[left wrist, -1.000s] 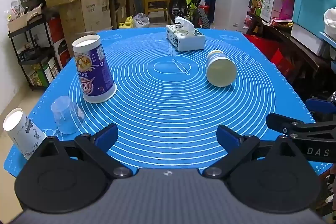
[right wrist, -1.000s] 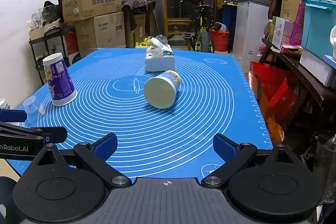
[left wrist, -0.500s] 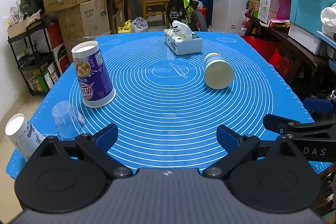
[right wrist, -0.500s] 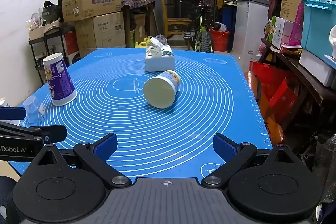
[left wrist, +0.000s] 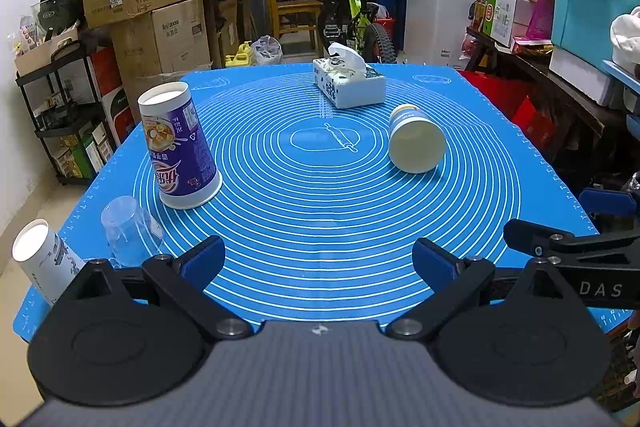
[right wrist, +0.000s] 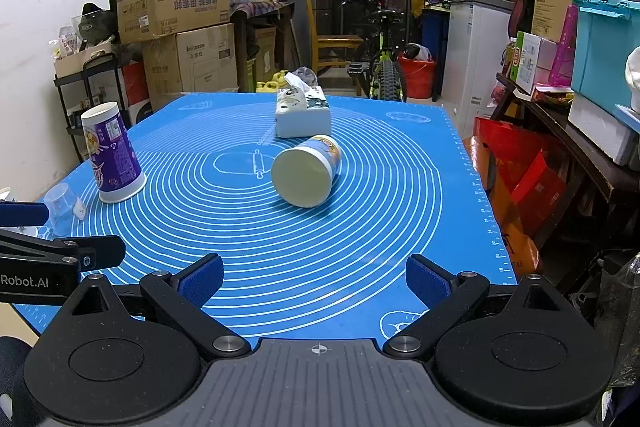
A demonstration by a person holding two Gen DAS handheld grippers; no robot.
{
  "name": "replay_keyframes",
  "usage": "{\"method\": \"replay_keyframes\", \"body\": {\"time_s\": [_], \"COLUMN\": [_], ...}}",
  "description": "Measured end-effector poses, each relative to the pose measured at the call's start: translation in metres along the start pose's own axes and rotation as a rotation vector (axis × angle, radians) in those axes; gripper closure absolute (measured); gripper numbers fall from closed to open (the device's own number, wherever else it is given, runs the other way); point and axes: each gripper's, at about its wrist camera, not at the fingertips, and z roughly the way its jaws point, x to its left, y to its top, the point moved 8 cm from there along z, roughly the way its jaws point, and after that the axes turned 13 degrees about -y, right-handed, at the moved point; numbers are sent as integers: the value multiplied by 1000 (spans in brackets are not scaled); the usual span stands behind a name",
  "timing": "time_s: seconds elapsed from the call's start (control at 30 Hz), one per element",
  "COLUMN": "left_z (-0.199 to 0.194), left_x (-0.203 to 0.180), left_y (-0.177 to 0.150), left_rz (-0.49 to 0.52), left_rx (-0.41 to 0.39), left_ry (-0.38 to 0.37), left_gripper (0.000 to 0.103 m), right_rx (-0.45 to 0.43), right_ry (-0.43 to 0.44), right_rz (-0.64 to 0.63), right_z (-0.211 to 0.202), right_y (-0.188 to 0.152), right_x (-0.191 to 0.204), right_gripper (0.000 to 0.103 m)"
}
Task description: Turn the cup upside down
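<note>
- Left wrist view: left gripper jaws apart, nothing between them, at the bench's near edge.
- Right gripper jaws likewise apart.
- Cup lies on its side mid-mat, mouth facing the cameras, nothing visible inside.
- Tissue box stands just behind it.
- Purple cup, clear cup and white cup stand inverted at left.

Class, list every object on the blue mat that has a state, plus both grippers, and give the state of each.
Purple paper cup: upside down, rim on mat.
Yellow-and-blue paper cup: lying on its side.
Clear plastic cup: upside down.
White paper cup: tilted at the mat's edge.
Tissue box: tissue sticking out.
Left gripper: open, empty.
Right gripper: open, empty.
</note>
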Motion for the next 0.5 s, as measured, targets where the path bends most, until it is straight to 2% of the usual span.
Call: {"method": "replay_keyframes", "body": {"time_s": [0.5], "left_z": [-1], "left_x": [-1], "left_y": [0], "left_rz": [-7], "left_rx": [-3], "left_ry": [0], "left_gripper": [4], "right_rx": [0], "right_ry": [0], "right_rz": [0], "right_z": [0], "right_y": [0], "right_x": [0], "right_gripper": [6]}}
